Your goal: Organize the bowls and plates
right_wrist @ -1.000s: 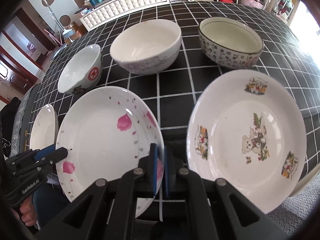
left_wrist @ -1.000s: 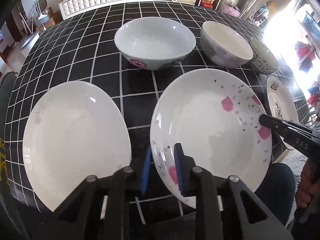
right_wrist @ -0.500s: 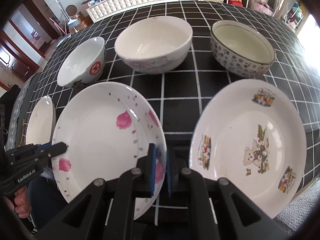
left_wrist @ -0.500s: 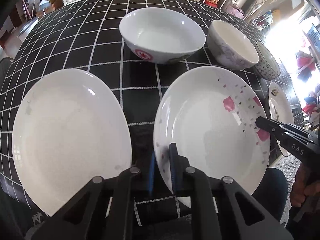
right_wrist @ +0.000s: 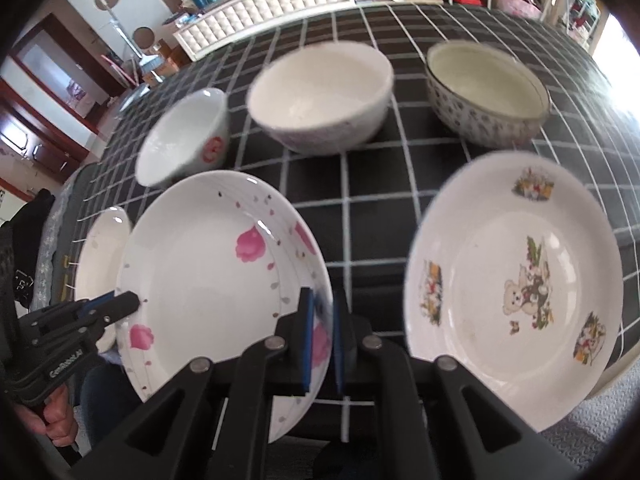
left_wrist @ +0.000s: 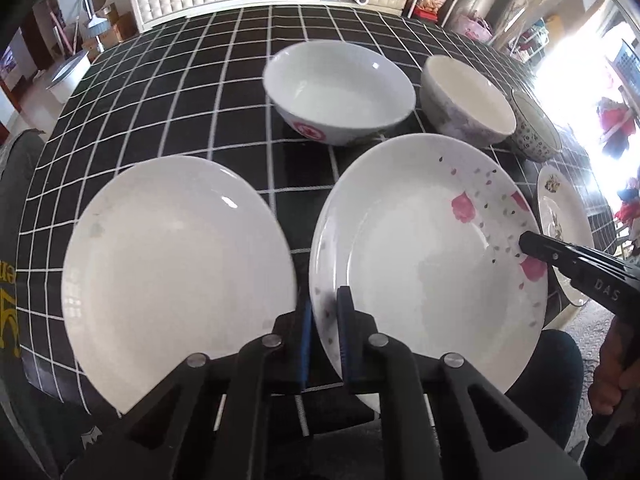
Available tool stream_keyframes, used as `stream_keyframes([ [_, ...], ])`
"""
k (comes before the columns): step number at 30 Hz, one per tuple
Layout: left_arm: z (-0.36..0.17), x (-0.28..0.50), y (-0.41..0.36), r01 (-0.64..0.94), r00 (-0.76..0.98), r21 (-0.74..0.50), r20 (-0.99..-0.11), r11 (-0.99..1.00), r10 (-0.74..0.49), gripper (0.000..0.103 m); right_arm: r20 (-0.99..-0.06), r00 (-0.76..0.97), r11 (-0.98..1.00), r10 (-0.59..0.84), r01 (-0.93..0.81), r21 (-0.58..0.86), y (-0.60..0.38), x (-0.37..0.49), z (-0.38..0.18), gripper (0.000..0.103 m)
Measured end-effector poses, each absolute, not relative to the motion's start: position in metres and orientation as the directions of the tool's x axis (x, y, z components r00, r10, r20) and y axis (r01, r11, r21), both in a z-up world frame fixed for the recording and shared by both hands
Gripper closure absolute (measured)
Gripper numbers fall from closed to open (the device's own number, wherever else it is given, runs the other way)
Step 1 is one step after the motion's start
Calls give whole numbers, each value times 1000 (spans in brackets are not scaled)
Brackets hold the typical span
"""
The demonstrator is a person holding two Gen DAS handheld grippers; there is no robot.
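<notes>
We have the flowered plate point(left_wrist: 420, 248) pinched from both sides at once: the left gripper point(left_wrist: 322, 320) is clamped on its near-left rim, and the right gripper point(right_wrist: 323, 328) is clamped on its near-right rim. The plate sits near the front edge of the checked table point(left_wrist: 168, 92), between the plain white plate point(left_wrist: 176, 272) on its left and the bear plate point(right_wrist: 516, 280) on its right. We judge the next carry turns on that spacing: each neighbour lies just beside one gripper, so either stack is equally close.
</notes>
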State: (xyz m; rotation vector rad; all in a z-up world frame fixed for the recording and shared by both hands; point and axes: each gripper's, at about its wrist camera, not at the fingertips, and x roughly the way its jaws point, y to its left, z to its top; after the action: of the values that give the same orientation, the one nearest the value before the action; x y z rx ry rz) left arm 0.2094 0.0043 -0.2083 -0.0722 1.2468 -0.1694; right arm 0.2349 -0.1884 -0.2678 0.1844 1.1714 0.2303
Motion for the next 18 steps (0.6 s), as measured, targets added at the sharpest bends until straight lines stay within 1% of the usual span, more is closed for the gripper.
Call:
stream_keyframes([
  [5,-194,207,20,61,344,-140,-926,988,-153,92,-869,396,955,297,-109,276,-173,239,-250,91],
  [10,-175,201,51,12,383,-125,-916,992,-120,93,-851,396,938,345,-164,304,-143,244,-240,91],
  [18,-172,190,108,-93,393,-102,-918,990,-57,93,-857,354,920,375,-254,297,-82,257,-248,91],
])
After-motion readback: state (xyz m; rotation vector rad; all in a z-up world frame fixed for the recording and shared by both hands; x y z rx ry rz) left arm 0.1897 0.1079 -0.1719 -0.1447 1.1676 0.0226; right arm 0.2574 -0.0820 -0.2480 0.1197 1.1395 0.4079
